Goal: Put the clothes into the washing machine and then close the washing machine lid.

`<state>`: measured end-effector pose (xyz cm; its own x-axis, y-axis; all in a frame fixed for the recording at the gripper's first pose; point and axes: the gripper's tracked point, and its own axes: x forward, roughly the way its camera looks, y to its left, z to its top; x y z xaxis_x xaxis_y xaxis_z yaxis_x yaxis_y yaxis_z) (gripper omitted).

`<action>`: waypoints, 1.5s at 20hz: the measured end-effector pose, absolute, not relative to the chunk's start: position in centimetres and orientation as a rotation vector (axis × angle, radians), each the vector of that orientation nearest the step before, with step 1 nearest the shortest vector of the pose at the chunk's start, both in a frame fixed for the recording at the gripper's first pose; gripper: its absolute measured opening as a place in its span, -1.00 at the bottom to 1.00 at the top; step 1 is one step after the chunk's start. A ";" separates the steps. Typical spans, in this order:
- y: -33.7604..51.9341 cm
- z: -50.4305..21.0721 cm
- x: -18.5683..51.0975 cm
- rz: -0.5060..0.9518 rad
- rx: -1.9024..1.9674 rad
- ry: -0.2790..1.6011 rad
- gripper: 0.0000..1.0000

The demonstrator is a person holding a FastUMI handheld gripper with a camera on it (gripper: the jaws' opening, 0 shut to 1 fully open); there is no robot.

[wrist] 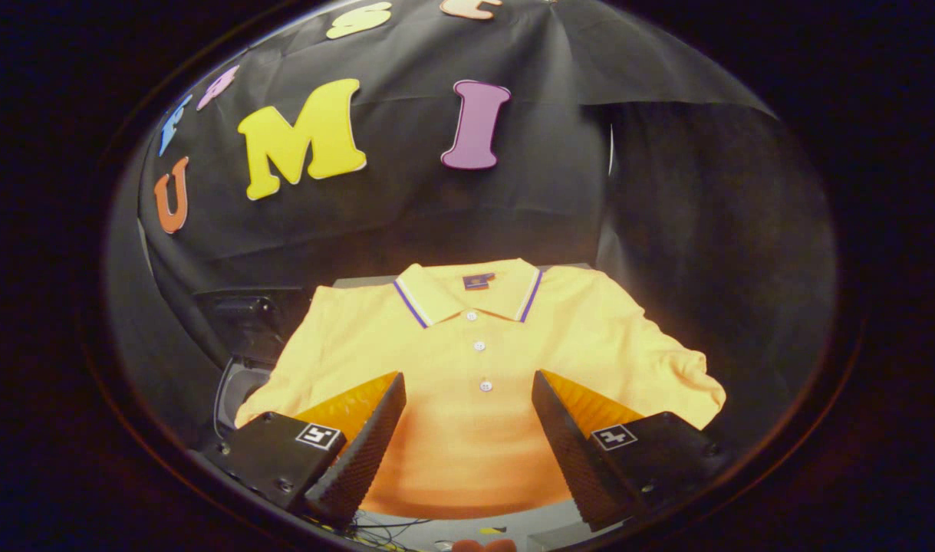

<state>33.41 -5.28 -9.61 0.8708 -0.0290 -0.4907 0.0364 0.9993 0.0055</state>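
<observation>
A yellow polo shirt (475, 368) lies flat on a grey surface (513, 525), collar away from me, buttons down its middle. My gripper (467, 383) hovers over the shirt's lower half with its two black fingers (367, 437) wide apart and nothing between them; the button placket shows in the gap. To the left of the shirt, beyond the left finger, sits the washing machine (241, 379), its dark lid (245, 318) raised and a bit of the open tub showing below it. The shirt's left sleeve reaches toward that opening.
The black booth cloth (666, 230) closes in behind and to the right of the shirt. A few thin cables (390, 529) lie on the grey surface near me, under the fingers.
</observation>
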 end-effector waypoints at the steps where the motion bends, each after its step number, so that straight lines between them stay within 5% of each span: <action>1: -5.4 -10.0 34.0 -0.033 0.007 0.523 1.00; 16: -5.5 -11.9 36.0 0.000 -0.005 0.630 1.00; 20: -5.0 -11.6 35.6 0.030 0.013 0.624 0.33; 23: -4.5 -11.6 35.4 0.028 0.056 0.615 -0.65; 25: -4.1 -11.6 35.4 0.030 0.044 0.622 -0.86; 30: -3.5 -11.3 35.0 0.024 0.041 0.616 -0.88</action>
